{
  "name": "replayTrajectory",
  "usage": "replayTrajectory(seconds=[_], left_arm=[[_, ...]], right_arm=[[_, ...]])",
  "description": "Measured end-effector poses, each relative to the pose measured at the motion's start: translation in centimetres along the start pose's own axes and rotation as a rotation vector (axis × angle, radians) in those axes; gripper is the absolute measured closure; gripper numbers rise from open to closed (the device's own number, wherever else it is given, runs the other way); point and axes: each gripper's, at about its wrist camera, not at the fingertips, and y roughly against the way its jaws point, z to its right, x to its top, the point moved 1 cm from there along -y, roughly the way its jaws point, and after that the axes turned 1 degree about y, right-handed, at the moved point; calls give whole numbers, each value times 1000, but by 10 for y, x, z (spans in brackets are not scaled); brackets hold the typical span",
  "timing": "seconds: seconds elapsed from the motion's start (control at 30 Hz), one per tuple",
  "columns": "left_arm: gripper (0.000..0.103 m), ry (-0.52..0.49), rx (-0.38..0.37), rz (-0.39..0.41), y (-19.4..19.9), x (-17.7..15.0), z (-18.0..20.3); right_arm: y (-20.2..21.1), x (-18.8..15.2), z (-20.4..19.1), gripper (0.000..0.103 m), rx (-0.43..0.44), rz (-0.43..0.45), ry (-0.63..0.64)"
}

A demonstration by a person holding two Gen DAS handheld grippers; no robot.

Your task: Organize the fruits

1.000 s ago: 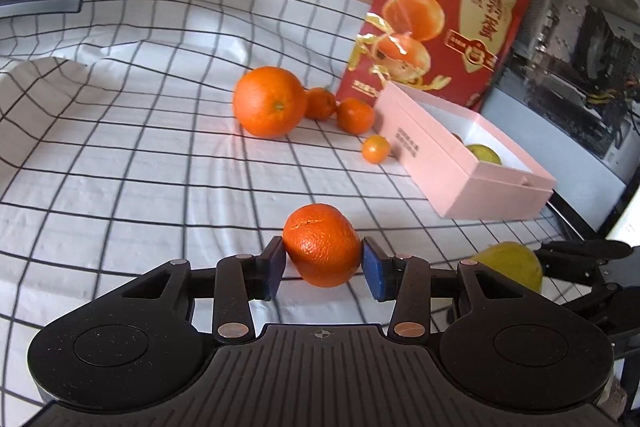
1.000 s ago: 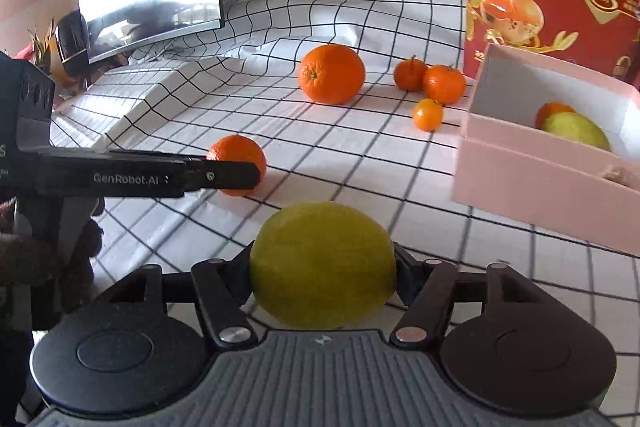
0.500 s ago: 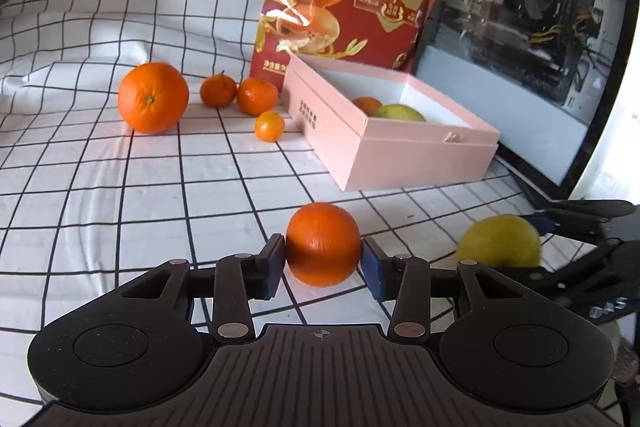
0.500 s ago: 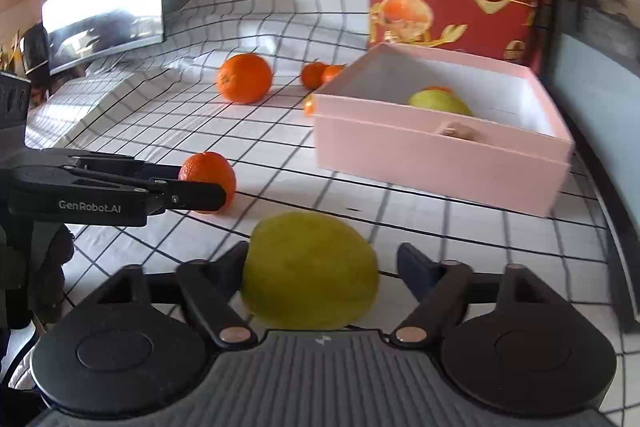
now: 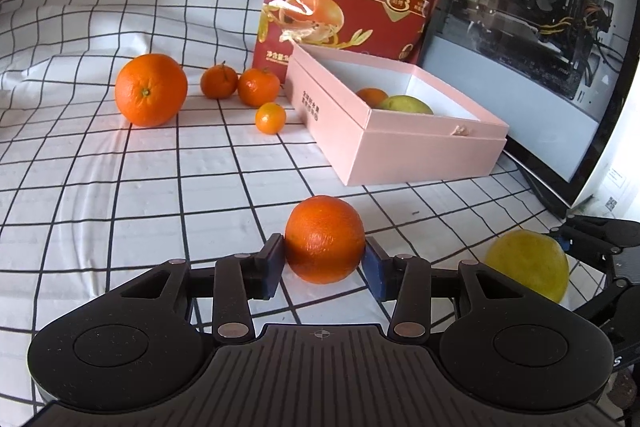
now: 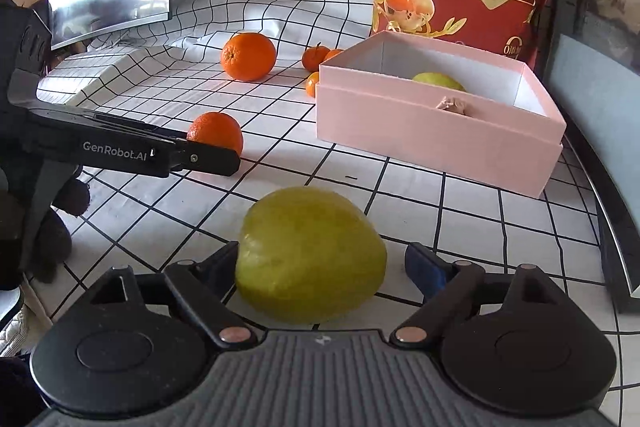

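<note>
Two grippers work over the checked cloth (image 5: 120,187). The left gripper (image 5: 325,263) has its pads pressed on either side of a medium orange (image 5: 325,239) resting on the cloth, near the pink box (image 5: 400,143). To its right, the right gripper (image 6: 320,263) stands wide around a yellow-green fruit (image 6: 310,255): the left pad touches it, the right pad is apart. Far left lie a big orange (image 5: 151,89) and three small ones; inside the box sit another green fruit (image 5: 406,105) and an orange.
</note>
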Motion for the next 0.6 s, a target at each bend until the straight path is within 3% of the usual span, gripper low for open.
replayTrajectory(seconds=[0.2, 0.6], left_arm=[[52, -29, 14, -9, -8, 4, 8], [54, -45, 31, -9, -10, 4, 10]], right_arm=[[0, -1, 1, 0, 3, -41, -6], [7, -6, 2, 0, 9, -41, -17]])
